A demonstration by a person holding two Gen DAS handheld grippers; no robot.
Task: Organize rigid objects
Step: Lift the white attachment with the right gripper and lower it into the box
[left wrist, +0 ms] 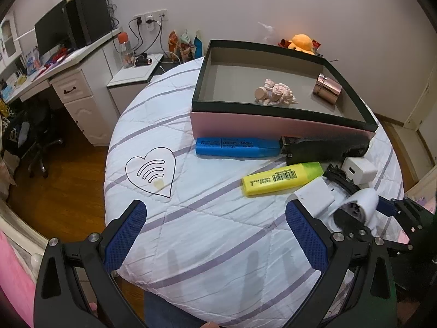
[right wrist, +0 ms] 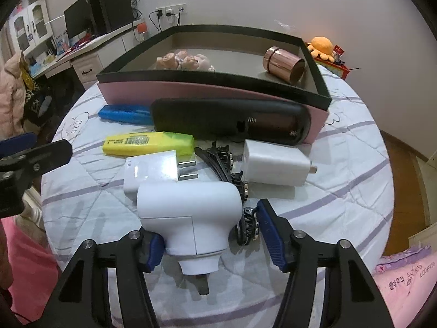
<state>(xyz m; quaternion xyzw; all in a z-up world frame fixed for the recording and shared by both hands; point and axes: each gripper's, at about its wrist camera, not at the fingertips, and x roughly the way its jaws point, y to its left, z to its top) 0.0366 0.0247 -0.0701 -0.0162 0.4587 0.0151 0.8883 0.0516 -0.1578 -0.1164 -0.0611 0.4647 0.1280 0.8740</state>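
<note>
A pink box with a black rim [left wrist: 273, 125] [right wrist: 207, 88] stands at the far side of the round quilted table and holds a pink figurine [left wrist: 273, 93] and a copper cylinder [left wrist: 326, 88] [right wrist: 284, 64]. In front of it lie a blue highlighter [left wrist: 237, 147], a yellow highlighter [left wrist: 281, 177] [right wrist: 147, 143], a black remote [right wrist: 229, 120], two white chargers [right wrist: 275, 166] [right wrist: 153, 170] and a black hair clip [right wrist: 226, 164]. My right gripper [right wrist: 210, 235] is open around a white handheld device [right wrist: 188, 213]. My left gripper [left wrist: 215, 227] is open and empty above bare quilt.
A white desk with a monitor [left wrist: 52, 32] and drawers stands at the left, with an office chair [left wrist: 35, 136] beside it. A bedside stand [left wrist: 136, 73] is behind the table. An orange plush toy [left wrist: 301, 42] sits beyond the box. Wooden floor surrounds the table.
</note>
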